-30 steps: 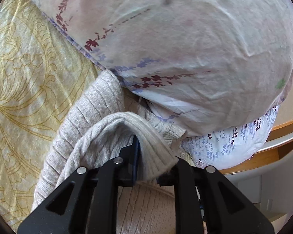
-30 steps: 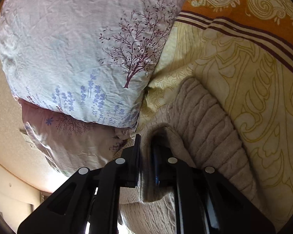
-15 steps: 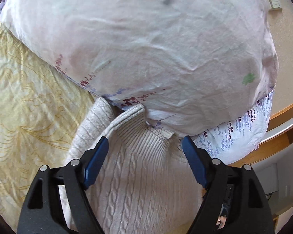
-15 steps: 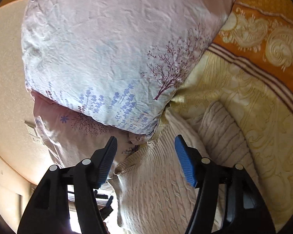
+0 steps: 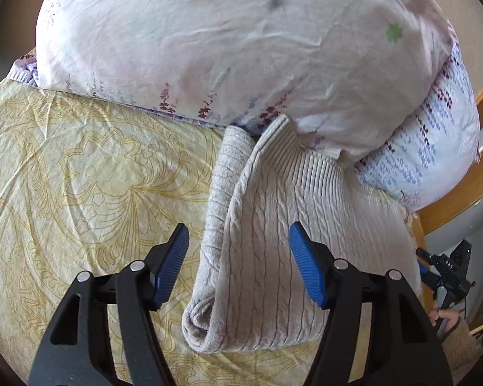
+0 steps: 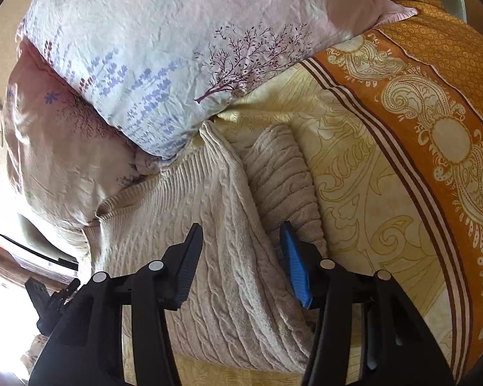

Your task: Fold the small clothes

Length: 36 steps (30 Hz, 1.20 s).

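The left gripper (image 5: 238, 257) hangs with jaws spread wide, holding nothing, above the folded beige cable-knit sweater (image 5: 273, 241). The sweater lies on the yellow patterned bedsheet (image 5: 80, 177), its far ribbed edge tucked against the floral white pillows (image 5: 241, 48). The right gripper (image 6: 241, 257) is likewise spread wide and empty over the sweater (image 6: 209, 257).

Left hand-held gripper (image 5: 238, 257) spread wide, blue pads (image 5: 174, 262) clear of cloth. Below, folded beige cable-knit sweater (image 5: 273, 241) lying on yellow patterned bedsheet (image 5: 80, 177), far edge tucked against floral pillow (image 5: 225, 41). Wooden bed frame (image 5: 467, 189) at right.
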Tool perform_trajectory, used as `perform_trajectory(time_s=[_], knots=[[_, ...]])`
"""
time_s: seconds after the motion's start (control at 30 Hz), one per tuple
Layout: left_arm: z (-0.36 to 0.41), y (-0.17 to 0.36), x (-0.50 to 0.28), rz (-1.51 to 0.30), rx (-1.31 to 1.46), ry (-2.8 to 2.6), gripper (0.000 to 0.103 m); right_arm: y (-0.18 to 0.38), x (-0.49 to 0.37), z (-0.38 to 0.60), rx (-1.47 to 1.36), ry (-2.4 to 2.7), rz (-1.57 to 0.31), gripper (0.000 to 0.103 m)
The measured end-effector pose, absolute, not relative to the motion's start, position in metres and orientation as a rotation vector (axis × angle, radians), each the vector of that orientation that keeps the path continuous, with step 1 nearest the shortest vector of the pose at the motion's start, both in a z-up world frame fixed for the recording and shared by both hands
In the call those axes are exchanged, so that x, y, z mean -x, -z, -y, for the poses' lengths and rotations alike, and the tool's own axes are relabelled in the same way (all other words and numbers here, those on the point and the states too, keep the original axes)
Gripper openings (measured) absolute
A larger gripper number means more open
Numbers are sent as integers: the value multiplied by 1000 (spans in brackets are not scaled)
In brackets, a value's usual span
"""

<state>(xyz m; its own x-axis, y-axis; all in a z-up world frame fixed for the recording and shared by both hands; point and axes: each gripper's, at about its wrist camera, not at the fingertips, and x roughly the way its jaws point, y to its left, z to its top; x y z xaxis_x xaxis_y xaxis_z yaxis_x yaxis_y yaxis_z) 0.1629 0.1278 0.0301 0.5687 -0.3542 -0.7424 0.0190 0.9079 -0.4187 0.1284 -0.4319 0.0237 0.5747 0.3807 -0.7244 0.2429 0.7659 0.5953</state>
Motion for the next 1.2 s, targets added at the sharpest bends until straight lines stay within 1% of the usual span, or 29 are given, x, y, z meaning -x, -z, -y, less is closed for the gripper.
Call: perform_trajectory(time_s=[0.03,0.1,0.17,0.2,0.23,0.27,0.33,0.37,0.6,0.77,0.83,0.93,0.97,1.0,1.03,1.1,1.17,1.2], knots=[[-124,-29,-163,-955,366,232,58,-24,-129,430,-703,-85,-980,49],[-117,-24,-162,-971,344,244,50,-23,-132,425,-677,-85,-993,47],[-112,-21,-162,-983,322,234,46,-21,-136,420,-660,-99,-1014,28],[-111,-20,-161,-984,310,229,43,-21,-138,416,-644,-103,-1023,23],[-109,-20,-161,-987,304,230,40,-23,-138,413,-632,-114,-1026,13],[-108,-19,-161,-994,298,229,32,-25,-138,411,-616,-116,-1022,12],[-106,-17,-162,-1015,284,232,22,-31,-135,409,-596,-116,-1007,11],[-106,-15,-163,-1033,289,245,15,-33,-133,410,-597,-113,-1000,11],[-112,-14,-164,-1043,333,270,9,-40,-109,425,-636,-54,-985,11],[-118,-14,-164,-1046,331,271,9,-27,-100,428,-639,22,-1027,11],[-117,-12,-166,-1051,332,267,10,-21,-105,426,-624,43,-1054,11],[-117,-13,-167,-1043,339,264,14,-29,-113,415,-535,66,-1068,12],[-117,-14,-166,-1038,347,264,19,-31,-114,413,-511,67,-1068,17],[-119,-17,-165,-1029,356,260,27,-34,-115,411,-490,78,-1065,20],[-120,-20,-164,-1016,363,253,32,-38,-114,410,-471,96,-1055,27],[-120,-31,-160,-977,363,227,58,-51,-113,407,-419,124,-1009,32],[-115,-41,-158,-943,335,195,70,-64,-114,397,-376,100,-954,44],[-112,-46,-158,-929,325,200,70,-70,-117,390,-361,65,-935,48]])
